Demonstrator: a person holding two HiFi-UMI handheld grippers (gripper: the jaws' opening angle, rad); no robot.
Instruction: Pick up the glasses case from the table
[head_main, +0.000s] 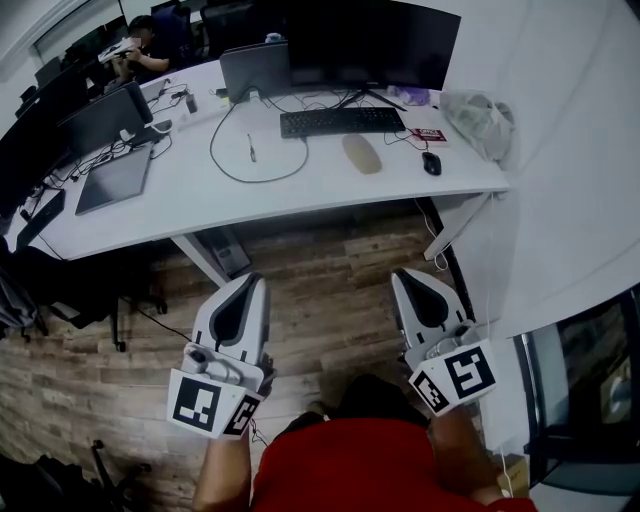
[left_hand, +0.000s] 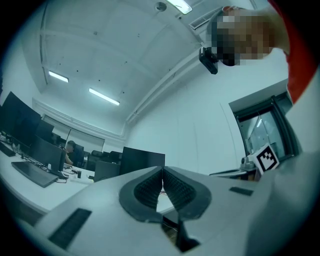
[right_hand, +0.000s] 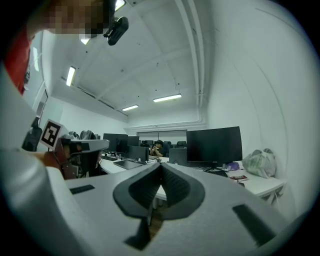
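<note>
The glasses case (head_main: 362, 153), a beige oval, lies on the white table (head_main: 200, 190) just in front of the black keyboard (head_main: 342, 121). Both grippers hang well short of the table, over the wooden floor. My left gripper (head_main: 254, 281) is shut with nothing between its pads, and the left gripper view shows its jaws (left_hand: 162, 171) meeting at the tips. My right gripper (head_main: 404, 275) is also shut and empty, its jaws (right_hand: 161, 166) closed in the right gripper view. The case does not show in either gripper view.
A black mouse (head_main: 431, 163) and a bundled plastic bag (head_main: 481, 124) sit right of the case. A large monitor (head_main: 375, 42), a small screen (head_main: 256, 70), a looping cable (head_main: 262, 150) and a laptop (head_main: 113, 180) share the table. A person (head_main: 145, 52) sits at the far left.
</note>
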